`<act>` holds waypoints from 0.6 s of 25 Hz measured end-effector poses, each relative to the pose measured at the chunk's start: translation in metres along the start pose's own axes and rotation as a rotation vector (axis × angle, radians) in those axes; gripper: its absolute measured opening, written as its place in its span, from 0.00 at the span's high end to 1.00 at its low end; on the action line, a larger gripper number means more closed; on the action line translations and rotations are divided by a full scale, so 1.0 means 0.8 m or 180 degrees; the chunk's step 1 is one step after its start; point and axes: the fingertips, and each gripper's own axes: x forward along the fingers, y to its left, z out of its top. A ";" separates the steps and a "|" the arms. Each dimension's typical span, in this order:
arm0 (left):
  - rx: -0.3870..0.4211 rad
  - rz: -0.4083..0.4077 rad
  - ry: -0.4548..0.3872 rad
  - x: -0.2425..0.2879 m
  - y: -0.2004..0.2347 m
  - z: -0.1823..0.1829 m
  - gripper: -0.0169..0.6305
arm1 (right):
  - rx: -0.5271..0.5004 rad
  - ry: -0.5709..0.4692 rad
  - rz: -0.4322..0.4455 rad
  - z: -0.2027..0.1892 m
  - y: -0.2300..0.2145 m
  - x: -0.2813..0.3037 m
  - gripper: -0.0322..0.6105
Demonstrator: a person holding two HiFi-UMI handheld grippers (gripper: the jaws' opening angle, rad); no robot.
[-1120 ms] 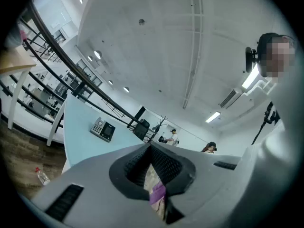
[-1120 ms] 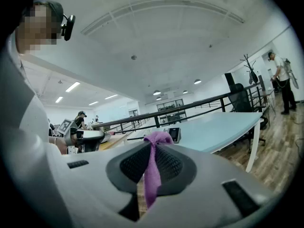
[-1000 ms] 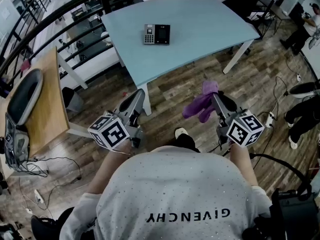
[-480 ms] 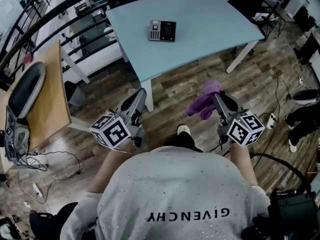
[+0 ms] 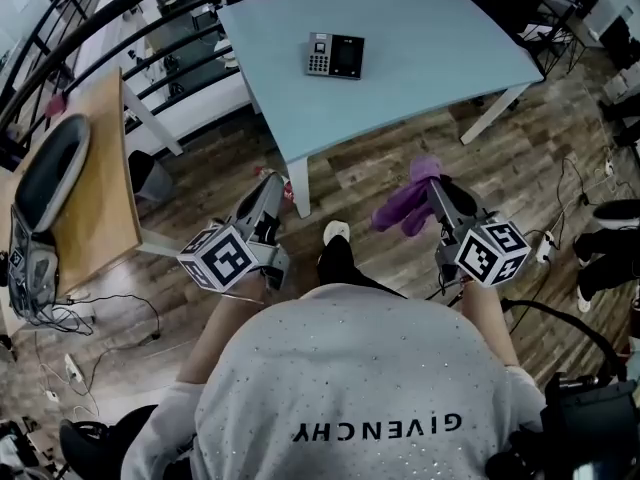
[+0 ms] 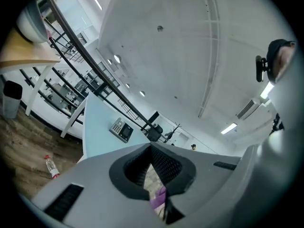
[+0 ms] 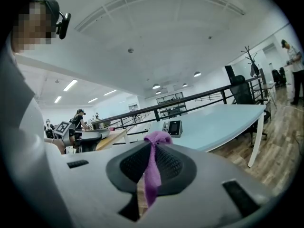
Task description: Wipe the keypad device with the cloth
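Keypad device [image 5: 335, 55] stayed unwiped and well apart as the person stepped closer, right gripper [image 5: 437, 182] clamped on the cloth [image 5: 400, 208], left gripper [image 5: 271, 180] closed on nothing.

cloth [image 5: 403, 206] soft crumpled fabric; table top [image 5: 430, 38] smooth, matt; floor [image 5: 375, 163] wood-grain planks; keypad device [image 5: 335, 55] dark glossy screen.

A pale blue table [image 5: 430, 38] stands on plank flooring [image 5: 380, 168], a wooden desk [image 5: 100, 208] at left
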 end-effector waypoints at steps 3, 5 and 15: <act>0.0035 0.0043 -0.0017 0.020 0.012 0.012 0.97 | -0.0068 0.0089 0.0011 0.004 -0.015 0.033 0.90; 0.0097 0.0064 -0.0022 0.036 0.020 0.023 0.97 | -0.0041 0.0087 0.0056 0.013 -0.025 0.062 0.90; -0.0048 0.0183 -0.0195 0.128 0.073 0.087 0.97 | -0.0263 0.0120 0.0513 0.079 -0.055 0.199 0.90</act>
